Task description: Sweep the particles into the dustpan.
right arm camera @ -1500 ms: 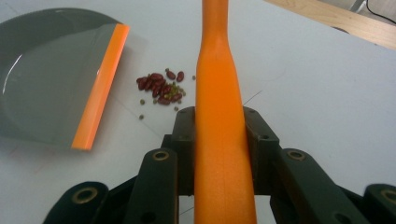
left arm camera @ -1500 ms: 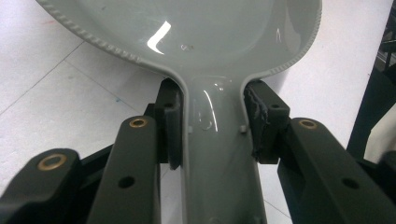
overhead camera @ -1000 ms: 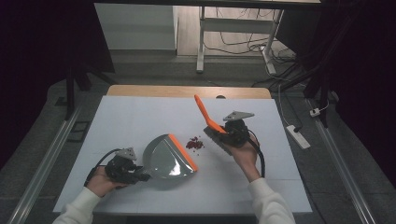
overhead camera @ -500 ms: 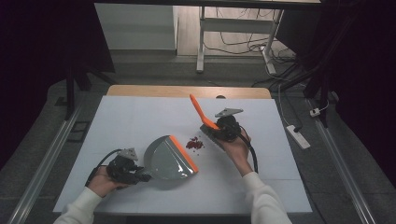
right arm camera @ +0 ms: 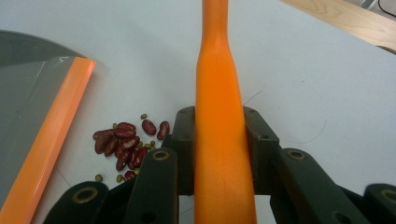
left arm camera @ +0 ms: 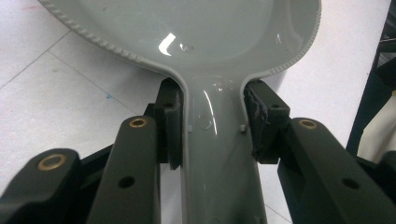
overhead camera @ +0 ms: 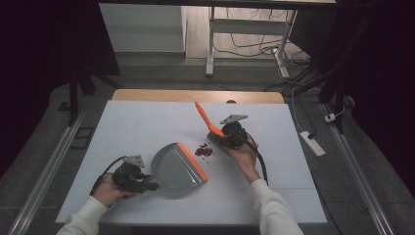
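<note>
A small heap of red beans [overhead camera: 204, 151] lay on the pale table [overhead camera: 147, 122], with a few tiny green ones scattered at its edges, just beyond the orange lip of the grey dustpan [overhead camera: 177, 166] and near the right gripper [overhead camera: 226, 136]. Nothing stood between the beans and the dustpan's lip. The left gripper [overhead camera: 147, 185] was clamped on the dustpan's grey handle [left arm camera: 217, 154], a pad pressing each side of it, the pan lying flat on the table. The right gripper was closed on an orange handle [right arm camera: 219, 140], probably a brush's, though its head was hidden; the handle rose tilted away toward the table's far edge. The table was white with faint seams, and a strip of bare wood [overhead camera: 195, 95] showed at its far side. Beyond it the room was dark, with a grey floor, white table legs [overhead camera: 210, 44], loose cables and a white power strip [overhead camera: 313, 143] to the right.
</note>
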A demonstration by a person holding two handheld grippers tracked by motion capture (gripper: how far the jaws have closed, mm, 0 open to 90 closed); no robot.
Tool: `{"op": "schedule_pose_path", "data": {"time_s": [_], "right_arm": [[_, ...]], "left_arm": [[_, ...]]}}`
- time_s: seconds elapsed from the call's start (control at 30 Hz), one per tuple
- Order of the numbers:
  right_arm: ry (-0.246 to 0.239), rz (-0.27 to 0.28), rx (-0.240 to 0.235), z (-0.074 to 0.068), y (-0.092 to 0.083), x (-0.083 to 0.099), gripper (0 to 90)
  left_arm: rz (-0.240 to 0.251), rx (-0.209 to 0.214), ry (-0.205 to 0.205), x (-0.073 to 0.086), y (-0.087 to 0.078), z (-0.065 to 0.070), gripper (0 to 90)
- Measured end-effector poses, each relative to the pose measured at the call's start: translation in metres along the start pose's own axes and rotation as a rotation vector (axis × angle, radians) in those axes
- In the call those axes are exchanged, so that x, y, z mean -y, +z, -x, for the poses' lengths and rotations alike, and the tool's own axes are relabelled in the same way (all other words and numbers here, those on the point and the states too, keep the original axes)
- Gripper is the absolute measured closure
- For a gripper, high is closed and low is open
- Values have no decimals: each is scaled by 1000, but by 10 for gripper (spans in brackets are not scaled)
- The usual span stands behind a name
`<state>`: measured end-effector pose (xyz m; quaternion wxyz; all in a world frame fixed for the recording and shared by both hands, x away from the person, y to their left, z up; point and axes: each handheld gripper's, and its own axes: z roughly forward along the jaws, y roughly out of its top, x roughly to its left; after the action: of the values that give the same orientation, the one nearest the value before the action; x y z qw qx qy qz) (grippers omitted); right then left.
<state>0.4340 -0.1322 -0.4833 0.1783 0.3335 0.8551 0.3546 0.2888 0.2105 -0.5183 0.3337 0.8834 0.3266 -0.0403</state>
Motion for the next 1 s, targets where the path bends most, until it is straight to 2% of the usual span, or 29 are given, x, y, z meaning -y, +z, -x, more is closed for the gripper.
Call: {"op": "schedule_pose_path", "data": {"time_s": [0.63, 0.83, 1.0], "right_arm": [[-28, -5, -23, -11, 3, -1, 700], [-29, 1, -73, -17, 4, -2, 700], [-57, -3, -84, -25, 5, -3, 700]], "left_arm": [[-14, 26, -26, -1, 4, -3, 618], [-15, 29, -29, -1, 5, -4, 617], [-16, 30, -30, -1, 5, -4, 617]]}}
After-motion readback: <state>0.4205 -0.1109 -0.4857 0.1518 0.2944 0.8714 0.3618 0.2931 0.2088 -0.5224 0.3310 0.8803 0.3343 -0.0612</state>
